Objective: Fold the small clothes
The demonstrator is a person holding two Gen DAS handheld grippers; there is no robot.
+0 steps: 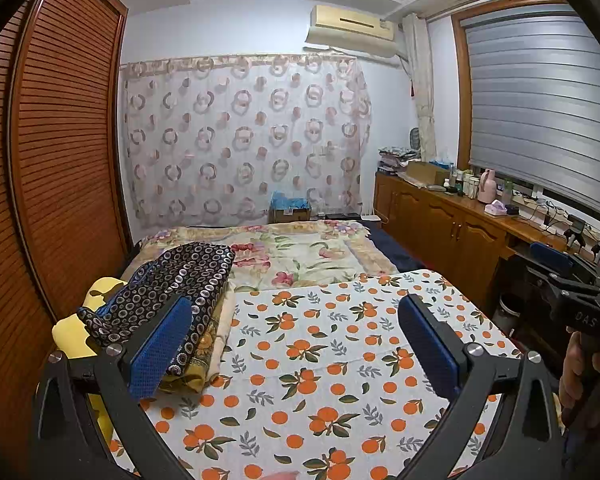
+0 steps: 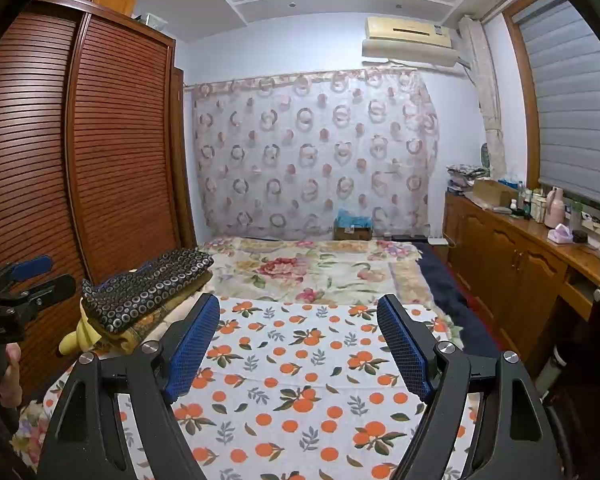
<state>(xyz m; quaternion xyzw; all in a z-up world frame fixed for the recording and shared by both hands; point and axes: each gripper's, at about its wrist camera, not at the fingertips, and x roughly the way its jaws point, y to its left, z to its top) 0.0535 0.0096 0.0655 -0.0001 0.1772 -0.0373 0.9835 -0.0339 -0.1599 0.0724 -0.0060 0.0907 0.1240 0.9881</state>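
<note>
**Over the orange-print cloth, both hand-held grippers wide and empty**

Over the near end of the bed, the left hand-held gripper and the right hand-held gripper each hang above the orange-print cloth with their blue pads spread wide apart and nothing between them. Between and ahead of each pair of fingers the cloth lies flat and bare, so there is open room straight forward as far as the cloth's far edge, where the floral bedspread begins. To the right of the right hand-held gripper the cloth's edge drops beside a narrow aisle along the wooden cabinets. To the left of the left hand-held gripper the louvred wardrobe stands close, leaving little space on that side.

The stack of folded clothes sits just ahead and left of the left hand-held gripper, partly behind its left finger, at the left edge of the orange-print cloth. Its top piece is dark fabric with a pattern of small pale rings, folded into a thick slab with one end trailing towards the wardrobe. Beneath it show a mustard floral layer and a cream one, and something yellow pokes out at the stack's left side. From the right wrist view the same stack lies ahead and left.
</note>
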